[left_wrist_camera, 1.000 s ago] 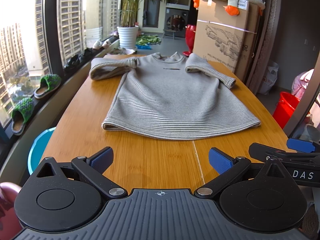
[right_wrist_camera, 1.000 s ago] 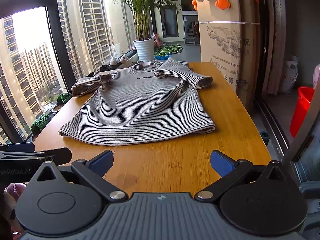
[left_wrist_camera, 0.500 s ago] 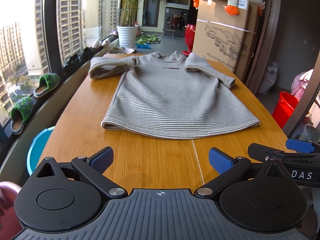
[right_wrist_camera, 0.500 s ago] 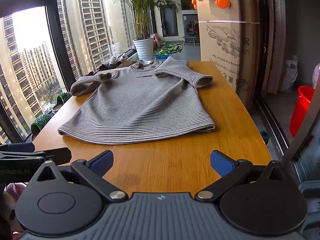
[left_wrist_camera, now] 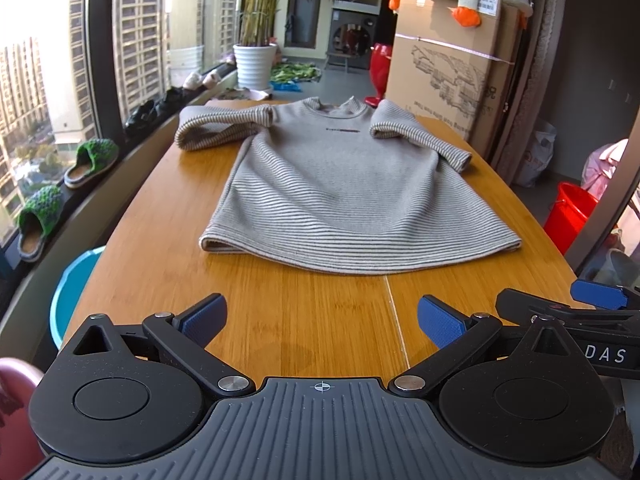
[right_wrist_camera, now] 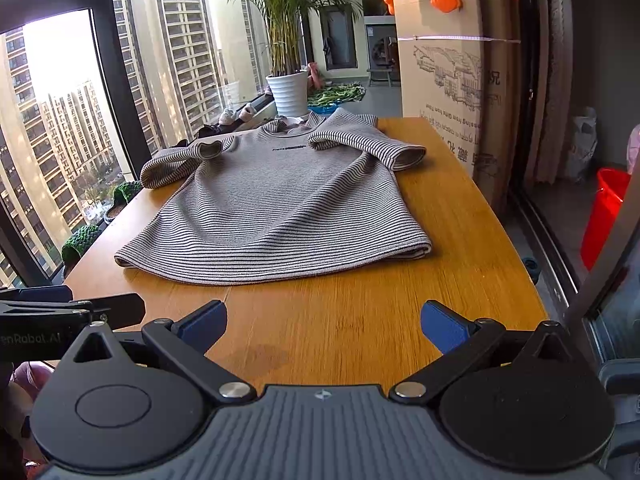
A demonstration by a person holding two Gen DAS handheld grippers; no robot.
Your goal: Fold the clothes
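Note:
A grey striped sweater (left_wrist_camera: 344, 200) (right_wrist_camera: 276, 208) lies flat on the wooden table (left_wrist_camera: 320, 312), collar at the far end and hem towards me. Both sleeves are folded in near the shoulders. My left gripper (left_wrist_camera: 322, 320) hovers open over bare wood short of the hem, nothing between its blue pads. My right gripper (right_wrist_camera: 324, 322) is open too, level with it and empty. In the left wrist view the right gripper (left_wrist_camera: 576, 308) shows at the right edge; in the right wrist view the left gripper (right_wrist_camera: 68, 312) shows at the left edge.
A tall cardboard box (left_wrist_camera: 452, 68) stands against the table's far right side. A red bucket (left_wrist_camera: 572, 216) is on the floor right of the table and a blue tub (left_wrist_camera: 72, 288) left of it. Slippers (left_wrist_camera: 64, 184) line the window ledge; a potted plant (left_wrist_camera: 256, 52) stands beyond.
Both views have crept slightly forward and down towards the sweater's hem. The sweater has not moved and both grippers stay open.

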